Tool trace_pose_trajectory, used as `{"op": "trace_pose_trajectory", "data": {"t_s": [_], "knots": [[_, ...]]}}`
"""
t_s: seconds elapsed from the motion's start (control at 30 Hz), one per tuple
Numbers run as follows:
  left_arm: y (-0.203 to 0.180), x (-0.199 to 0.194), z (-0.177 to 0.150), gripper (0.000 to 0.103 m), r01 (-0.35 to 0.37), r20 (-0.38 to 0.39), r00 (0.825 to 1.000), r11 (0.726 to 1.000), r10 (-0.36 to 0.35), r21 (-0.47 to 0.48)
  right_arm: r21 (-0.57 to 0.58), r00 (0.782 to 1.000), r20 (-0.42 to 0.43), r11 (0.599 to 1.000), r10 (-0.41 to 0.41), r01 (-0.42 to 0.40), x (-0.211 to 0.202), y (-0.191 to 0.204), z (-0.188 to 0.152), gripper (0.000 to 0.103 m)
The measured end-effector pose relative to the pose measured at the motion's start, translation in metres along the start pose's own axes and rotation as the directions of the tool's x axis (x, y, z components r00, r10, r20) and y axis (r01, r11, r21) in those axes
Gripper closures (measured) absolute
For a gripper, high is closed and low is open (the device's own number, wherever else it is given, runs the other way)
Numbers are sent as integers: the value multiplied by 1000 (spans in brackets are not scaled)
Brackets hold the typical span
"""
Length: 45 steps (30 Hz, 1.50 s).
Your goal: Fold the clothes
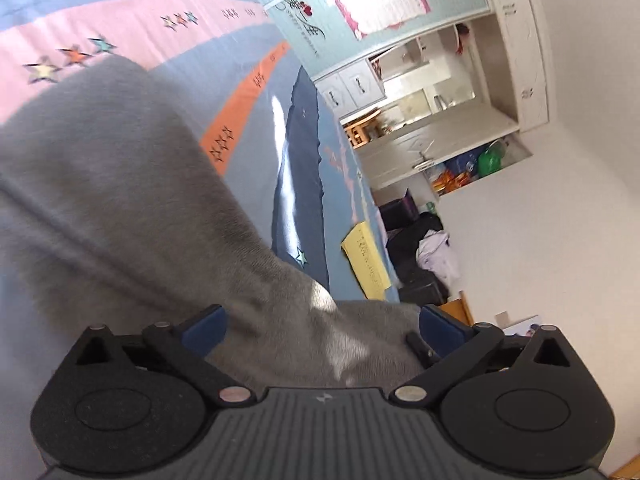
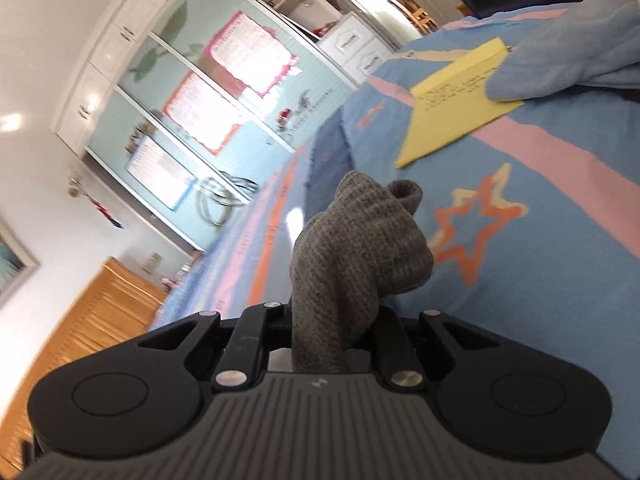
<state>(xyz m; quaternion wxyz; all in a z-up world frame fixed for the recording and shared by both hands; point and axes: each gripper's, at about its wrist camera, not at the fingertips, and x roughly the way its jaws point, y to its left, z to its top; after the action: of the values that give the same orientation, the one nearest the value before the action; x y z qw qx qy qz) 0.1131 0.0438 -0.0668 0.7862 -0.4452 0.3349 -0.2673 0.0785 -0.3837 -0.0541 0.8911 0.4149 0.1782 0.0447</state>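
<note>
A grey knitted garment lies spread over the star-patterned bed cover and fills the left wrist view. It runs down between the blue pads of my left gripper, whose jaws stand wide apart and do not pinch it. In the right wrist view a bunched end of the grey garment rises from my right gripper. That gripper is shut on it, and the fabric hides the fingertips. Both views are tilted sideways.
A yellow sheet lies on the bed cover, partly under a light blue cloth. A dark blue piece lies beyond the grey garment. Past the bed edge stand a black seat with clothes and a wardrobe.
</note>
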Motion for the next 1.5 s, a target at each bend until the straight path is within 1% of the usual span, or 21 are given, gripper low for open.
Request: {"op": "trace_pose_trajectory", "data": {"t_s": [0.1,0.2,0.37,0.43,0.5,0.53,0.6,0.63,0.73,0.8,0.87,0.97,1.0,1.07,1.13,1.17,1.23,1.3,1.33,1.4,1.5], "knots": [[22,-46,-11,1,35,66,997,998,-31,-51,2,999,3,999,41,-41,3,26,-2,88],[40,-79,-17,1,64,133,990,995,-53,-77,-59,997,-9,995,82,-82,9,69,-8,88],[55,-114,0,1,88,211,975,993,-70,-77,-277,988,-78,950,130,-147,29,168,-44,88],[60,-124,7,1,100,244,967,992,-78,-77,-402,985,-118,901,124,-162,42,209,-73,88],[63,-138,14,1,101,276,958,992,-77,-72,-527,979,-170,830,108,-183,60,247,-112,88],[65,-145,17,1,100,292,953,993,-76,-68,-588,977,-191,786,91,-189,70,261,-135,88],[69,-159,22,1,91,325,943,993,-64,-69,-735,978,-210,657,11,-165,94,280,-188,87],[72,-166,25,1,91,338,939,993,-61,-75,-774,968,-247,610,-41,-171,110,282,-215,82],[82,-186,31,1,99,371,927,990,-57,-96,-780,930,-337,597,-145,-189,139,268,-263,74],[86,-192,34,1,103,379,924,989,-55,-107,-777,942,-314,603,-120,-182,132,268,-268,70],[90,-196,36,1,110,382,922,987,-57,-118,-742,935,-346,634,-85,-217,127,268,-262,54],[93,-194,37,1,118,376,925,984,-60,-133,-760,934,-352,602,-65,-245,121,274,-255,41],[94,-193,37,1,119,374,925,983,-60,-137,-775,936,-347,582,-64,-247,118,277,-255,40],[96,-191,37,1,122,375,925,982,-60,-144,-770,929,-368,573,-39,-281,109,282,-252,38],[98,-193,38,1,122,384,922,981,-55,-152,-737,916,-402,591,7,-328,96,284,-249,36],[99,-193,38,1,122,387,921,980,-53,-154,-689,901,-430,627,50,-364,91,281,-244,35],[99,-192,38,1,126,383,922,980,-58,-154,-487,855,-484,755,184,-438,84,267,-224,35],[91,-182,40,1,148,357,929,981,-96,-123,-236,812,-487,847,321,-476,87,245,-201,35],[83,-174,41,1,161,337,934,982,-120,-95,-153,815,-459,872,354,-465,88,235,-189,35],[60,-155,42,1,195,278,943,981,-186,-4,-41,827,-431,908,361,-418,100,220,-170,35],[25,-118,44,1,225,177,952,963,-249,146,102,805,-438,912,400,-397,122,205,-149,34]]}}
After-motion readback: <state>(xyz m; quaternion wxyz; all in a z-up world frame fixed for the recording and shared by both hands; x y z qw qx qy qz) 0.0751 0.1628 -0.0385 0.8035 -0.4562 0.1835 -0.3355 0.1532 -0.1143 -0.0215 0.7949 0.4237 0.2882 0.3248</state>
